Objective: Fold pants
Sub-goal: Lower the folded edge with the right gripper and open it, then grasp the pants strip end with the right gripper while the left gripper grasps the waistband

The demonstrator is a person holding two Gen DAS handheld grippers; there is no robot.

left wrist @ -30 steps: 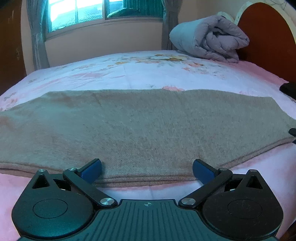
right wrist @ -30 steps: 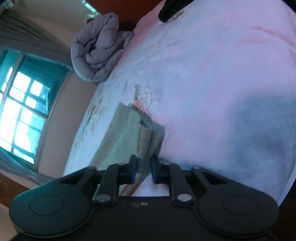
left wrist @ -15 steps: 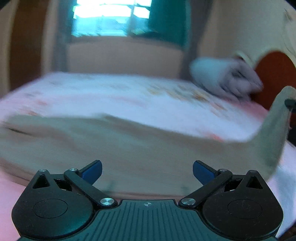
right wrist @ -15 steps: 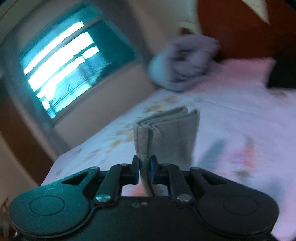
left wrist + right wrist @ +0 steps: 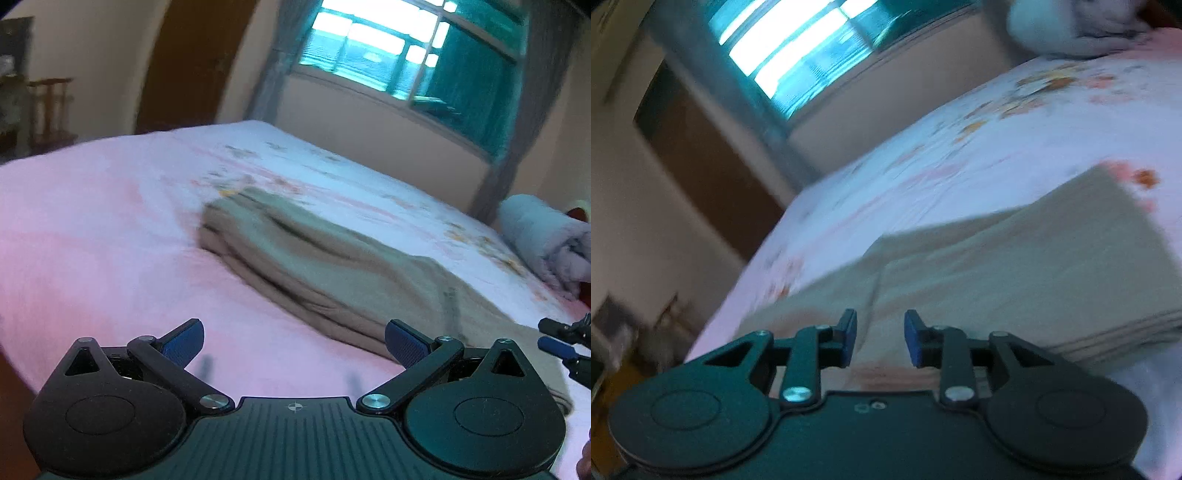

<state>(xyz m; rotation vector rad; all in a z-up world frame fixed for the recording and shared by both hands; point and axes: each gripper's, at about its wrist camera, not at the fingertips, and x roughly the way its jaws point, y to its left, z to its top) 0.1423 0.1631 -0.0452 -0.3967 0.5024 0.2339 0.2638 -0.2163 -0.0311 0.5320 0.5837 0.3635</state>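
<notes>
The tan pants (image 5: 332,266) lie folded over on themselves on the pink bed (image 5: 92,229), blurred by motion. My left gripper (image 5: 293,343) hangs open over bare sheet just short of their near edge, nothing between its blue pads. In the right wrist view the folded pants (image 5: 1015,266) fill the middle, layered edges at the right. My right gripper (image 5: 880,341) sits just above the cloth; its jaws are opening, and the pads press on nothing. The right gripper's tips (image 5: 554,338) show at the left wrist view's right edge, beside the pants.
A rolled grey duvet (image 5: 543,240) lies at the head of the bed near the dark red headboard. A bright window (image 5: 402,48) with grey curtains is behind the bed. A brown door (image 5: 701,155) and a wooden stand (image 5: 48,107) stand off the foot side.
My right gripper carried the pants' end across and over the rest, then let go and parted its jaws. Both hands swung sideways and rolled. My left gripper stayed open.
</notes>
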